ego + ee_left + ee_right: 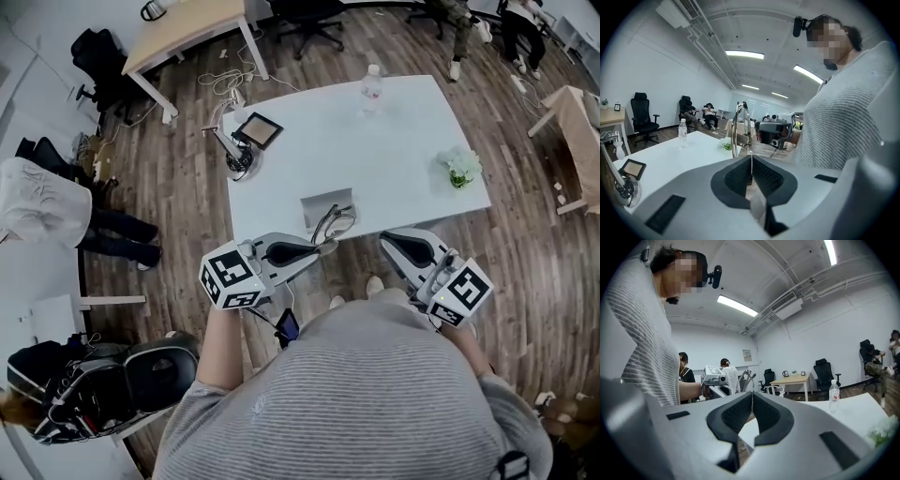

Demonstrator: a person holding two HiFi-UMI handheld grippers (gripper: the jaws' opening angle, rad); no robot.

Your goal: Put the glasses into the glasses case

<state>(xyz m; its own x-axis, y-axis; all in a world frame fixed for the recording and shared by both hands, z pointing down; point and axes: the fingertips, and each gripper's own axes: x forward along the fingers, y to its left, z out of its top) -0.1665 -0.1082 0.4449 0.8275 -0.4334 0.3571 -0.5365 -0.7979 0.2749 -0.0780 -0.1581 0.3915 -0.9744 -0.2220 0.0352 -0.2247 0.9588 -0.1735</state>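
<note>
Thin wire-rimmed glasses (335,223) hang at the tip of my left gripper (325,248), just over the table's near edge. In the left gripper view the jaws (751,158) are shut on one thin temple, and the glasses (740,126) stand upright above them. The grey glasses case (322,205) lies on the white table (394,141), right beside the glasses. My right gripper (386,238) hovers off the table's near edge, to the right of the case. Its jaws (751,398) are shut with nothing between them. It faces the left gripper (712,376).
On the table stand a water bottle (372,91) at the far side, white flowers (461,167) at the right edge, a small dark frame (259,130) and a clamp-like stand (234,155) at the left. Office chairs, a wooden desk (187,28) and people surround it.
</note>
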